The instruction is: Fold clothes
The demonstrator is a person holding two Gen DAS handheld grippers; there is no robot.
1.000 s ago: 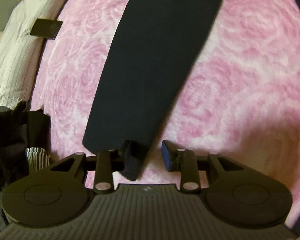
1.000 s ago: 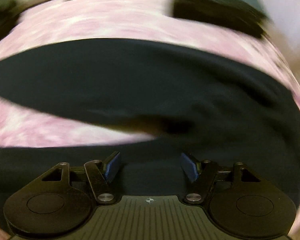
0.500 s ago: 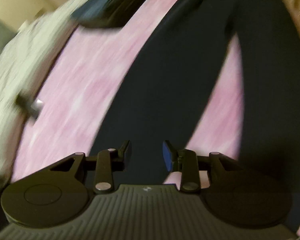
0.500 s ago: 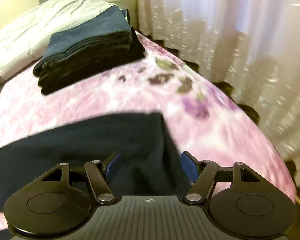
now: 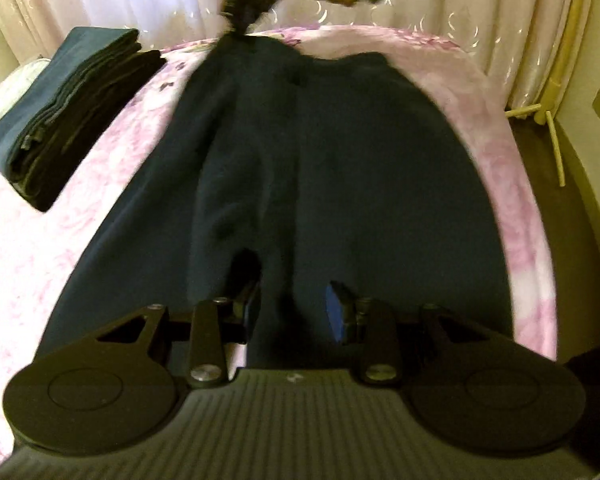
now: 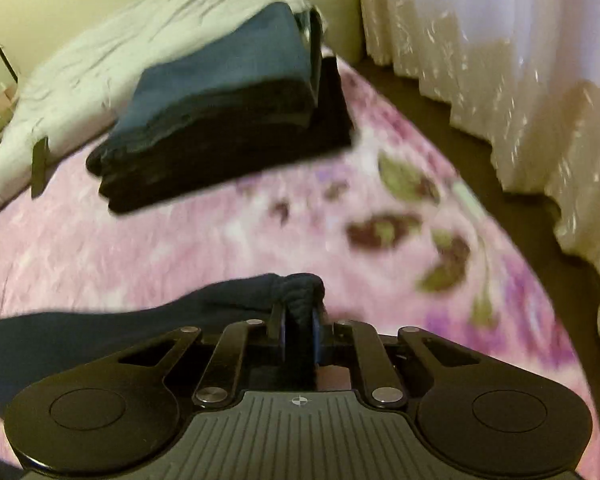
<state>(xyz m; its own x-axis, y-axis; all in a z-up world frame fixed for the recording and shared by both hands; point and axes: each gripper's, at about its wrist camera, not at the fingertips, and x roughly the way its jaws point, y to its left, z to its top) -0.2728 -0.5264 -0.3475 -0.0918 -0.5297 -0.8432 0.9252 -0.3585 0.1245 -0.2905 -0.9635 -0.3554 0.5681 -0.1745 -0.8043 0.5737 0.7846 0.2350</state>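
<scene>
Dark navy trousers (image 5: 340, 168) lie spread on the pink flowered blanket (image 5: 40, 248), waist toward the curtains. My left gripper (image 5: 294, 296) hangs open low over the cloth where the legs part, with nothing between its fingers. In the right wrist view my right gripper (image 6: 299, 316) is shut on a bunched corner of the trousers (image 6: 300, 282) at the waist edge; the rest of the garment trails off to the left. The left wrist view shows that same right gripper (image 5: 238, 28) blurred at the far waist corner, with a hand above it.
A stack of folded dark clothes (image 6: 220, 120) with a blue piece on top sits at the blanket's far left (image 5: 60, 120). White bedding (image 6: 140, 32) lies beyond it. Curtains (image 6: 500, 60) hang past the bed's edge. A wooden rack (image 5: 556, 120) stands at the right.
The right gripper has shut on the trousers' waist corner. The left gripper has swung from the leg hem to look up along the trousers, still open.
</scene>
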